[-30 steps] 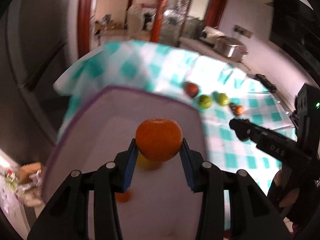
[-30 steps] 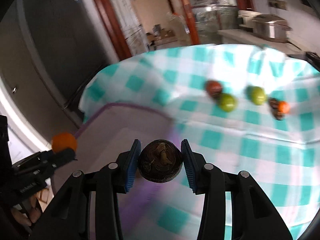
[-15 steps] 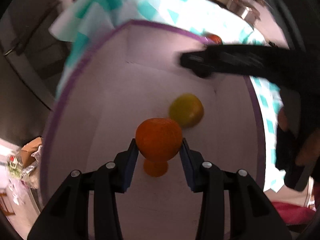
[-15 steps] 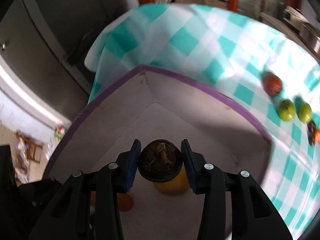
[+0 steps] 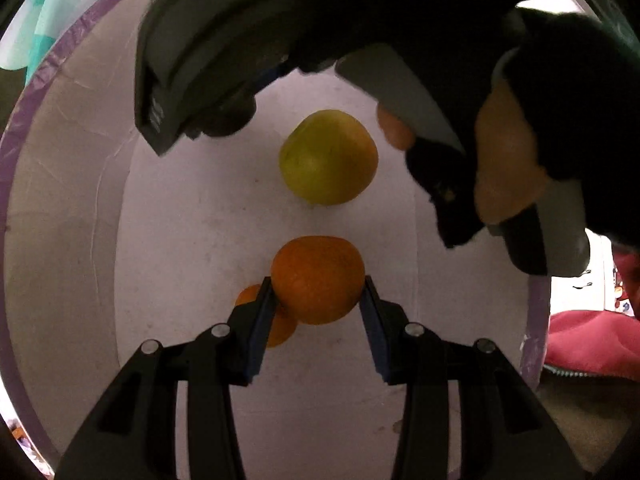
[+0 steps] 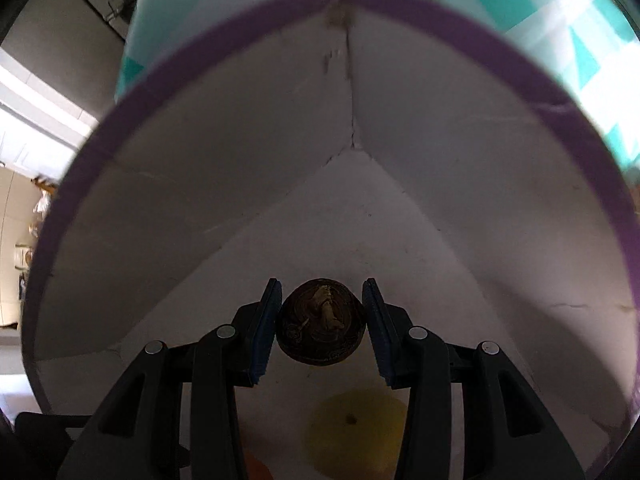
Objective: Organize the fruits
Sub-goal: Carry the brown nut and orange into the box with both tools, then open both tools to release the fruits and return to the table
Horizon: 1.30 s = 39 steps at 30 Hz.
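Note:
Both grippers are down inside a white box with a purple rim [image 5: 48, 56], also seen in the right wrist view [image 6: 224, 32]. My left gripper [image 5: 318, 300] is shut on an orange [image 5: 318, 278] just above the box floor. A second orange [image 5: 280, 330] lies under it, and a yellow-green fruit [image 5: 328, 156] lies farther in. My right gripper [image 6: 320, 320] is shut on a dark brown fruit [image 6: 320, 322] near a box corner. The yellow-green fruit [image 6: 354, 430] shows below it. The right gripper's body [image 5: 224, 52] fills the top of the left wrist view.
A teal and white checked cloth [image 6: 580, 28] lies beyond the box's far rim. The box walls [image 6: 200, 152] stand close on all sides. A red cushion [image 5: 588, 340] shows outside the box at the right.
Both grippers have gone down deeper into the box with their fruits. The right gripper has moved over and ahead of the left one. The table fruits have left the view.

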{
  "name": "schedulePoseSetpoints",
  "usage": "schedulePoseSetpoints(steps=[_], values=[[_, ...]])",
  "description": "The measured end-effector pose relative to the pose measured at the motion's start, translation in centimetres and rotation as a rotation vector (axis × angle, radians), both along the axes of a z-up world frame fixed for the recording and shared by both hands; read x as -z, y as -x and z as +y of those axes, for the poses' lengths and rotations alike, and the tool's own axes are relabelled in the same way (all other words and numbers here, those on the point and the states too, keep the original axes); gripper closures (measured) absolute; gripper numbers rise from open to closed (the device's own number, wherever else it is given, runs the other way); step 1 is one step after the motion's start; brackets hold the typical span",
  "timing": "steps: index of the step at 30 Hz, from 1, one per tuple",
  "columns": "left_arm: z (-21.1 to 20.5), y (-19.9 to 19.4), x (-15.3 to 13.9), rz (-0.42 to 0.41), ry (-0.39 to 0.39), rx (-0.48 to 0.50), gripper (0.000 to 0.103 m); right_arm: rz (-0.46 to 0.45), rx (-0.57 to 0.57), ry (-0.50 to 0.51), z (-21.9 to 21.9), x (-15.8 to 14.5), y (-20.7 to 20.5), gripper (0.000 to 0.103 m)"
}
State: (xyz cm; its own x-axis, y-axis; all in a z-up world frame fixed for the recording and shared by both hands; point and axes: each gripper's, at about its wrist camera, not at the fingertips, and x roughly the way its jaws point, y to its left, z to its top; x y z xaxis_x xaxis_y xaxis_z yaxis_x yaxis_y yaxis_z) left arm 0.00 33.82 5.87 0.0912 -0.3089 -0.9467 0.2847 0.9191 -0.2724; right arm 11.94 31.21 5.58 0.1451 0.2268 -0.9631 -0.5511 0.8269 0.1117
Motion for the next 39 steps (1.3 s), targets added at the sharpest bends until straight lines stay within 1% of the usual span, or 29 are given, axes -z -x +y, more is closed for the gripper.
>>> schedulePoseSetpoints(steps=[2,4,5,6,8,9,11,13,17,19,21,23,24,25,26,27,28,29,30,31,34,35,36,37,39], values=[[0.1,-0.2,0.0,0.002,-0.019,-0.004,0.059,0.015,-0.007,0.003,0.1,0.6,-0.1,0.060],[0.1,-0.2,-0.1,-0.002,-0.031,-0.002,0.054,0.021,-0.004,0.001,0.1,1.0,-0.1,0.059],[-0.6,-0.4,-0.2,-0.002,-0.036,-0.004,0.051,0.018,-0.006,-0.006,0.1,0.9,0.1,0.059],[-0.6,-0.5,-0.2,-0.004,-0.044,-0.011,0.046,0.021,-0.006,-0.005,1.0,1.0,-0.7,0.059],[-0.7,-0.6,-0.2,-0.004,-0.058,-0.031,0.042,0.017,-0.004,0.004,1.0,0.9,-0.6,0.052],[-0.5,-0.6,-0.2,-0.004,-0.062,-0.038,0.040,0.016,0.006,0.005,0.5,0.9,-0.7,0.045],[-0.3,-0.6,-0.6,-0.011,-0.075,-0.058,0.036,0.022,0.036,-0.017,0.0,0.4,-0.6,0.045],[0.5,-0.1,-1.1,-0.033,-0.087,-0.073,0.031,0.004,0.066,-0.045,-0.5,-0.6,-0.5,0.043],[1.2,1.0,-3.2,-0.122,-0.108,-0.081,0.023,-0.081,0.133,-0.131,-2.0,-4.5,0.6,0.034],[1.2,1.7,-4.1,-0.168,-0.118,-0.086,0.019,-0.132,0.158,-0.179,-3.1,-6.7,1.8,0.027],[0.9,2.6,-5.2,-0.230,-0.144,-0.097,0.012,-0.192,0.190,-0.231,-4.3,-8.9,3.5,0.023],[0.7,4.1,-6.1,-0.304,-0.191,-0.133,0.010,-0.236,0.227,-0.280,-6.2,-10.4,5.4,0.022],[0.8,4.6,-6.4,-0.327,-0.196,-0.146,0.010,-0.253,0.245,-0.299,-7.0,-11.0,6.4,0.020],[0.8,5.1,-7.1,-0.370,-0.197,-0.172,0.010,-0.270,0.261,-0.318,-8.0,-11.5,7.5,0.019],[0.4,5.7,-7.6,-0.393,-0.196,-0.185,0.008,-0.282,0.272,-0.331,-9.3,-11.9,8.1,0.019],[0.2,6.2,-8.3,-0.424,-0.194,-0.199,0.003,-0.295,0.282,-0.341,-10.4,-12.2,8.9,0.018],[-0.1,6.4,-8.8,-0.449,-0.201,-0.206,0.002,-0.303,0.286,-0.347,-11.0,-12.5,9.4,0.018],[-0.6,5.7,-9.5,-0.467,-0.215,-0.208,0.002,-0.314,0.294,-0.356,-11.8,-12.9,9.8,0.018],[-1.0,6.1,-10.1,-0.489,-0.240,-0.207,0.002,-0.321,0.303,-0.366,-12.7,-13.2,10.0,0.018],[-1.6,6.0,-9.8,-0.502,-0.258,-0.207,0.002,-0.322,0.309,-0.373,-13.5,-13.3,10.1,0.018],[-3.4,5.8,-10.5,-0.524,-0.349,-0.238,0.002,-0.333,0.302,-0.399,-15.3,-13.7,10.7,0.018],[-4.3,5.8,-11.3,-0.534,-0.410,-0.279,0.002,-0.341,0.287,-0.401,-16.2,-14.1,11.1,0.018],[-5.0,5.6,-11.4,-0.544,-0.452,-0.314,0.002,-0.347,0.276,-0.398,-16.8,-14.2,11.4,0.018],[-6.1,5.7,-12.2,-0.562,-0.496,-0.369,0.002,-0.352,0.267,-0.396,-17.7,-14.3,11.8,0.018],[-7.8,5.8,-13.0,-0.573,-0.512,-0.442,0.002,-0.367,0.240,-0.387,-20.0,-14.4,12.9,0.017]])
